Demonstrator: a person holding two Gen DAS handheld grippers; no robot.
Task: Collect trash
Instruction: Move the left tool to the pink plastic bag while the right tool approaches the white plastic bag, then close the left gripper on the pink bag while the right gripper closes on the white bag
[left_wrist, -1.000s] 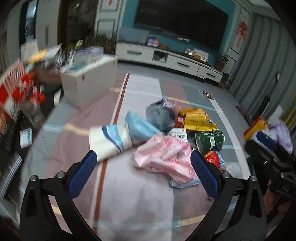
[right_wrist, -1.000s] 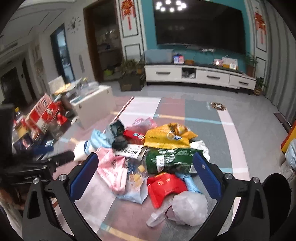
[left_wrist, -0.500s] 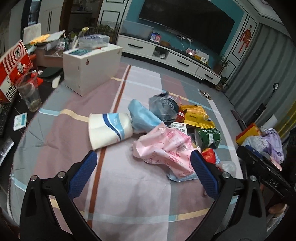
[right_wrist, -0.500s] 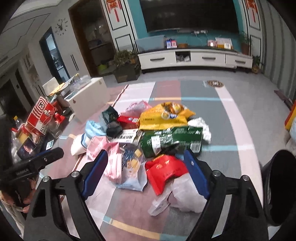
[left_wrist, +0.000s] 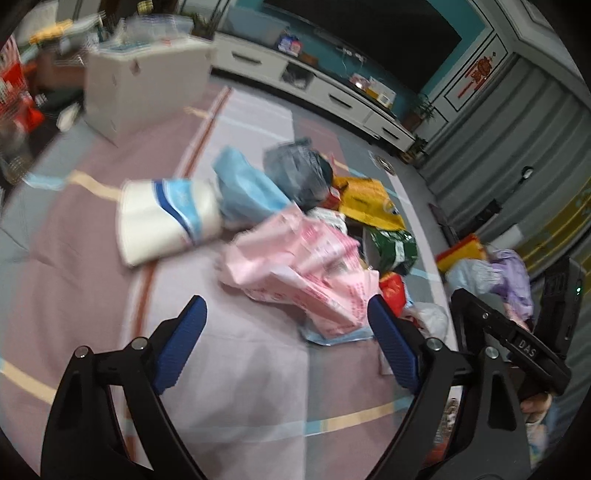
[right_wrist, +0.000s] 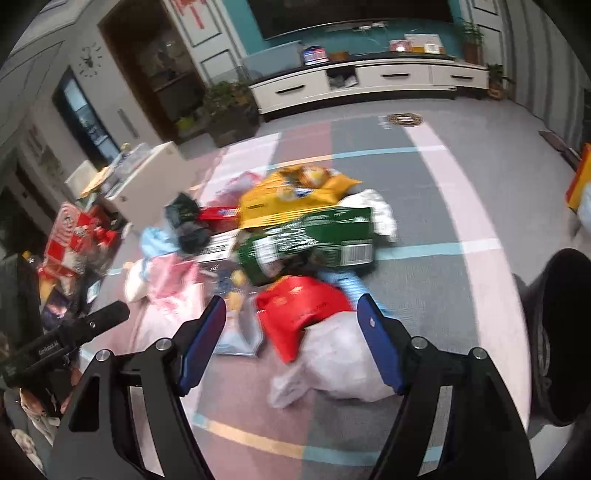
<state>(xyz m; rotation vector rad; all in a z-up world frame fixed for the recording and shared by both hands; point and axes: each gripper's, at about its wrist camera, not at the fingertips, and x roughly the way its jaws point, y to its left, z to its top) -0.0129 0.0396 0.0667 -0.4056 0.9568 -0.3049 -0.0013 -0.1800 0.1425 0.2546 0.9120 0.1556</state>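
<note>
Striped carpet carries the trash pile (right_wrist: 295, 258) near its middle. Both hand-held grippers, left (left_wrist: 288, 347) and right (right_wrist: 291, 339), are seen closing, nothing between the jaws. White bag (right_wrist: 340, 354) is best pinched at a loose fold.

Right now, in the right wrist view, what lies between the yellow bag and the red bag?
In the right wrist view, a green bag lies between the yellow bag and the red bag.

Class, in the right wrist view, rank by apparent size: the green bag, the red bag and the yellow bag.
1. Green bag, widest in the picture.
2. and 3. Yellow bag and red bag look alike; the red lies nearer the camera and the yellow is partly covered, so no ranking.
</note>
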